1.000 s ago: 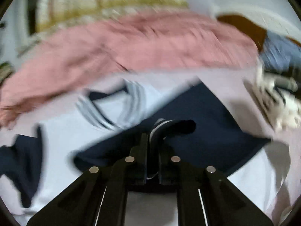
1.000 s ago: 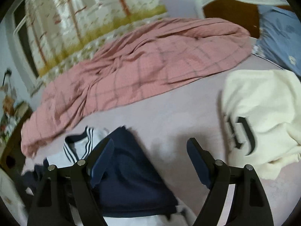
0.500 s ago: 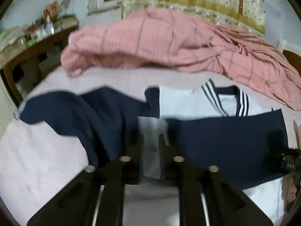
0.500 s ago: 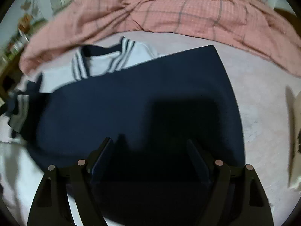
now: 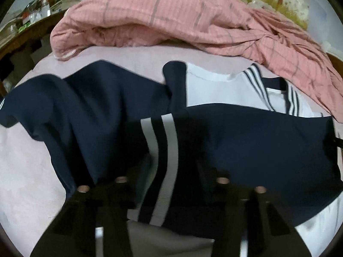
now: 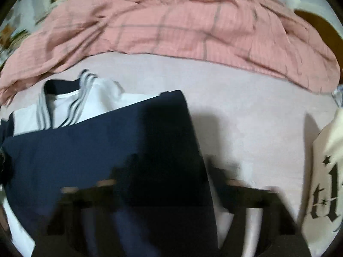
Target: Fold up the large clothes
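Folding is partway through on the pink bedsheet (image 5: 27, 171). Left wrist view: the left gripper (image 5: 171, 180), jaws spread wide and gripping nothing, hangs over the navy-and-white sailor-collar top (image 5: 257, 145), its white-striped cuff (image 5: 160, 160) lying across the navy panel; 1 sleeve sprawls unfolded leftward, below the rumpled pink checked blanket (image 5: 182, 19). Right wrist view: the right gripper (image 6: 167, 184), blurred but apparently wide, straddles the top's (image 6: 96, 150) straight right edge. A cream printed sweatshirt (image 6: 325, 182) waits unfolded.
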`<state>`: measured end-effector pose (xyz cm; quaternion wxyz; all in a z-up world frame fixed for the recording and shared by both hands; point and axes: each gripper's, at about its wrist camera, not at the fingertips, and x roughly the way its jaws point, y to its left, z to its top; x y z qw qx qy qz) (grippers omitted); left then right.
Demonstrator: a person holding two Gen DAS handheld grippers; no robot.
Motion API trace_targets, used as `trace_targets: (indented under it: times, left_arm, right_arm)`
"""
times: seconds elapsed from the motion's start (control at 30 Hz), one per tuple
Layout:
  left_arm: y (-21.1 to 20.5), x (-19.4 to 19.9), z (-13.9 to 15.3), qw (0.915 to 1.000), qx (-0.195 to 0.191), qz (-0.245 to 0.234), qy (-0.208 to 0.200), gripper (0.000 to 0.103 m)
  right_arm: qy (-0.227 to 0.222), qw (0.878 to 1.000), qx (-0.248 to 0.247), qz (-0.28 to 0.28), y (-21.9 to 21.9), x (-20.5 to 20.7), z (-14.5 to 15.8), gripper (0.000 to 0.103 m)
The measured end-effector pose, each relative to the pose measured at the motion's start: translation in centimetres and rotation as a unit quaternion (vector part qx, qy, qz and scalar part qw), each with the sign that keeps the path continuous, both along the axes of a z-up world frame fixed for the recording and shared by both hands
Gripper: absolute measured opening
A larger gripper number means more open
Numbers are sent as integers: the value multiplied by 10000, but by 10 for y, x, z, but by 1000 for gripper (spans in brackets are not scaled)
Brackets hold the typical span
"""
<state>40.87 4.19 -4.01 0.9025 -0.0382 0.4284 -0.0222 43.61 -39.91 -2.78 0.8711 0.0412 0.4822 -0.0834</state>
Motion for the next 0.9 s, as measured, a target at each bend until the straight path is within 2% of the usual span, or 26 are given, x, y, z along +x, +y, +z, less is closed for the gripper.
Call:
trace_targets:
  times: [0.03,0.07,0.1,0.17,0.2,0.3,0.37,0.5,0.6,0.73,0.77,0.8,0.83,0.87,0.9]
  left_arm:
    - [-2,-3,4,9999,100,-34,-107,7]
    - [-7,-8,12,9992,246,-92,-293,7]
    - [-15,-18,23,9969,446,-205,-613,7]
    - [-29,-33,43,9901,827,-317,-1087,7]
    - [-35,-37,51,9884,863,-383,-1189,7]
    - [-45,-28,61,9903,692,-449,-1123,7]
    - [-48,-9,57,9917,741,-388,-981,7]
    - [-61,32,22,9946,791,-432,-511,7]
    - [-60,38,-5,9959,704,-518,-253,8]
    - [-45,24,15,9958,97,-662,-621,21]
    - [-42,17,22,9946,119,-690,-760,23]
    - [-43,10,29,9931,300,-699,-894,33]
    - [-44,4,35,9910,487,-707,-1032,50]
    - [-43,-4,43,9882,648,-670,-1218,61]
    - [-38,-9,52,9865,687,-564,-1377,79]
  right_arm:
    - [-60,10000,53,24,-1,3,-3,19]
    - [-151,9999,55,51,-1,2,-5,10]
    - [-300,9995,4,39,0,-1,-5,8]
    - [-643,9979,-42,-18,-1,-10,-2,7]
    - [-721,9973,30,-150,-8,-11,1,7]
    - [-979,9931,371,-531,-28,-12,10,6]
    - [-1027,9911,601,-602,-42,-14,8,4]
    - [-985,9886,787,-826,-58,-11,-4,4]
    - [-934,9896,774,-779,-57,-11,-4,4]
    - [-946,9924,176,-762,-40,-14,8,4]
    - [-938,9924,-15,-796,-34,-15,12,7]
    - [-929,9923,-135,-812,-29,-17,17,15]
    - [-954,9918,-210,-827,-26,-18,21,19]
    - [-1072,9905,-261,-820,-21,-23,29,31]
    - [-1178,9894,-269,-799,-18,-27,35,47]
